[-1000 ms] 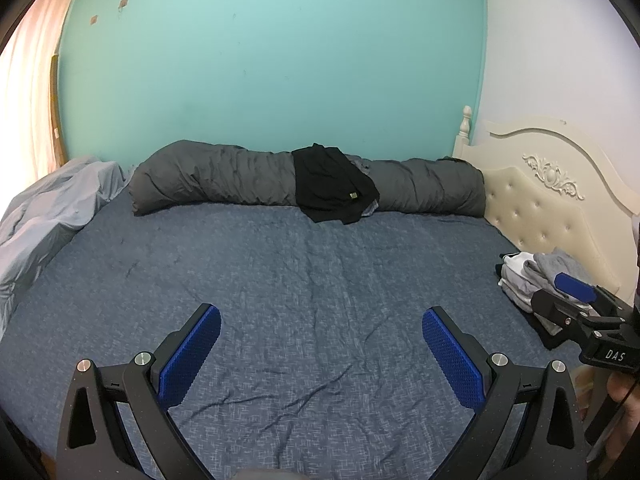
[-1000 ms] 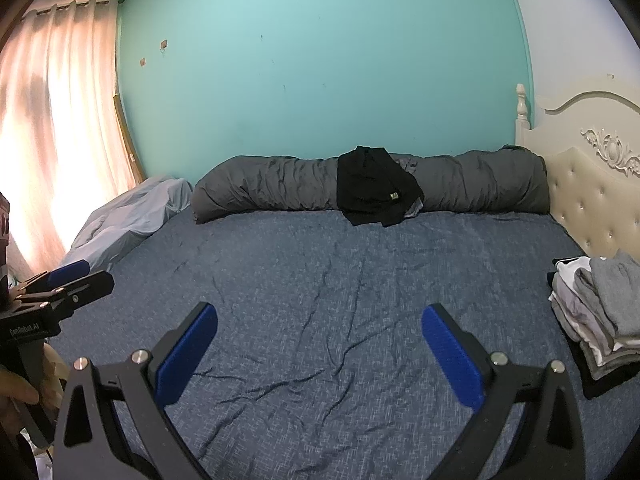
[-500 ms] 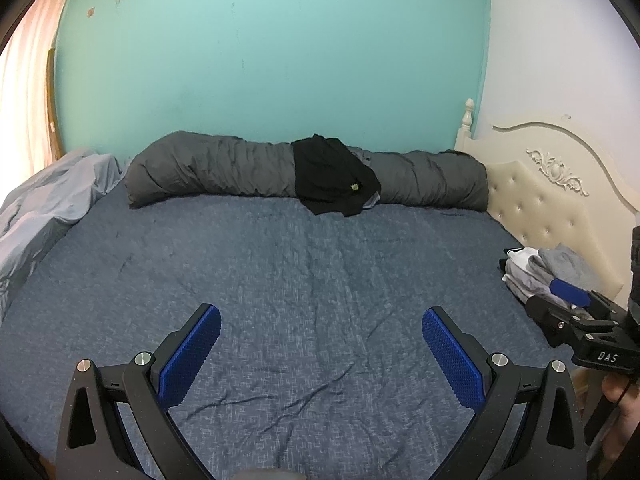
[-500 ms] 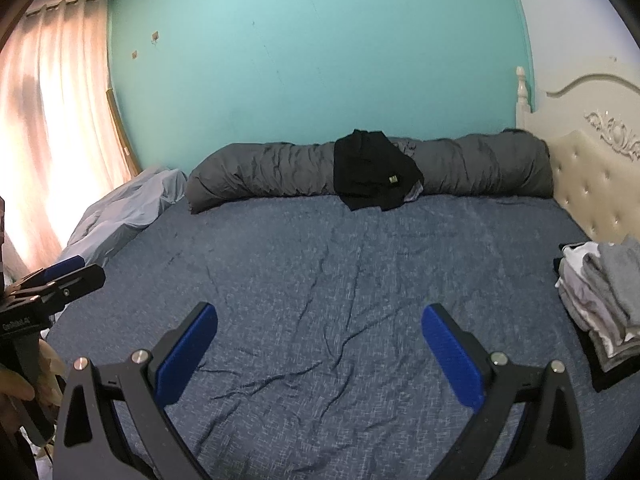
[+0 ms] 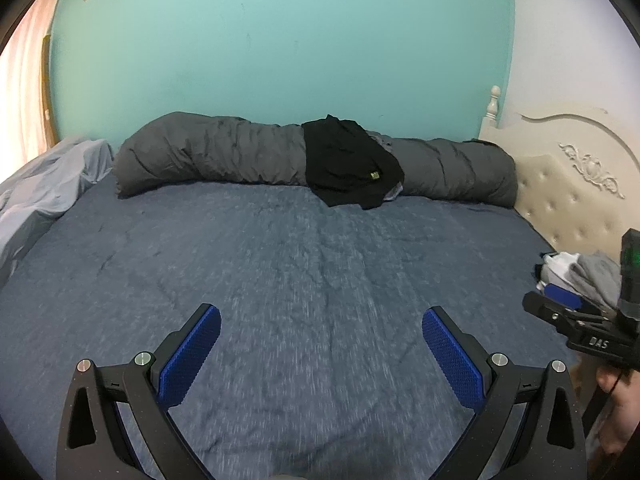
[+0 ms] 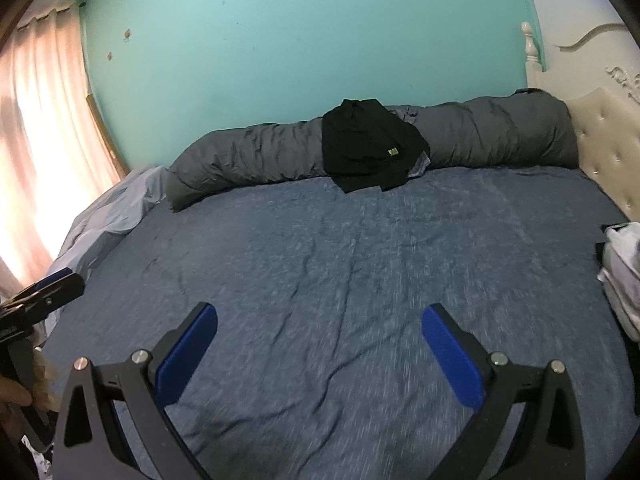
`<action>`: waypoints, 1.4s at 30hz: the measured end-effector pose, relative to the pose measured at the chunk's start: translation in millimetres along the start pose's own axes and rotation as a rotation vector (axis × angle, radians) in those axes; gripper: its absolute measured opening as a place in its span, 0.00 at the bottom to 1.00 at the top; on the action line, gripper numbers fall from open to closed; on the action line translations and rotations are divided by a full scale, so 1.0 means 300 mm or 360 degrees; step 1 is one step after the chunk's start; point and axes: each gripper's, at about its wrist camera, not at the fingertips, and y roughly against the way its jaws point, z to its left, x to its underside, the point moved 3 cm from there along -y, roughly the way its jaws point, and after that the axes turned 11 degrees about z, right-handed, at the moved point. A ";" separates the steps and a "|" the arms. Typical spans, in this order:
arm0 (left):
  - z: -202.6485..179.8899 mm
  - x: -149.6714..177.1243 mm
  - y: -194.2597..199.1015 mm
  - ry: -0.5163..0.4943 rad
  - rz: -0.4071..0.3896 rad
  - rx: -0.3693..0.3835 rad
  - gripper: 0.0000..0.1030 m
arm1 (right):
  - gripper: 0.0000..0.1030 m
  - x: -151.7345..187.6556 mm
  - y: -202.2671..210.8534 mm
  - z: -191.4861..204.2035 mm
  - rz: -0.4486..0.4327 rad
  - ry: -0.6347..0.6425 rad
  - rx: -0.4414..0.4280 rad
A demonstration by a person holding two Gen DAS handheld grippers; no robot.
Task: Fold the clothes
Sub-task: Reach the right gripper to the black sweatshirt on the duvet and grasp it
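Observation:
A crumpled black garment (image 5: 348, 162) (image 6: 370, 144) lies draped over the rolled grey duvet (image 5: 208, 156) (image 6: 248, 164) at the far side of the bed. My left gripper (image 5: 320, 320) is open over the near part of the blue sheet (image 5: 300, 260), with nothing between its blue pads. My right gripper (image 6: 320, 318) is open too, also empty, and far from the garment. A stack of folded clothes (image 5: 584, 276) (image 6: 622, 268) sits at the right edge of the bed. The right gripper (image 5: 560, 306) also shows at the right edge of the left wrist view.
A cream tufted headboard (image 5: 568, 184) runs along the right side. A pale grey sheet (image 5: 44, 196) is bunched at the left of the bed. A curtain (image 6: 36, 160) hangs at the far left, and a teal wall (image 5: 280, 48) stands behind the bed.
Both grippers have moved forward and tilted up over the bed, so the black garment and duvet appear closer. Both stay open and empty.

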 end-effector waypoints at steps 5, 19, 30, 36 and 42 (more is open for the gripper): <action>0.024 -0.115 -0.230 0.0001 -0.0021 0.0015 1.00 | 1.00 -0.139 -0.245 -0.133 0.0000 -0.0050 -0.0001; 0.151 -0.384 -0.720 0.0150 0.0215 -0.0030 1.00 | 1.00 -0.505 -0.702 -0.385 0.0034 -0.0224 0.0101; 0.257 -0.562 -1.070 0.0283 0.0371 -0.0003 1.00 | 1.00 -0.807 -1.041 -0.495 0.0145 -0.0132 0.0175; 0.337 -0.575 -1.214 0.0330 0.0433 -0.0026 1.00 | 0.99 -0.922 -1.233 -0.556 0.0208 -0.0105 0.0190; 0.397 -0.560 -1.305 0.0346 0.0454 -0.0039 1.00 | 0.98 -1.005 -1.427 -0.609 0.0282 -0.0141 0.0229</action>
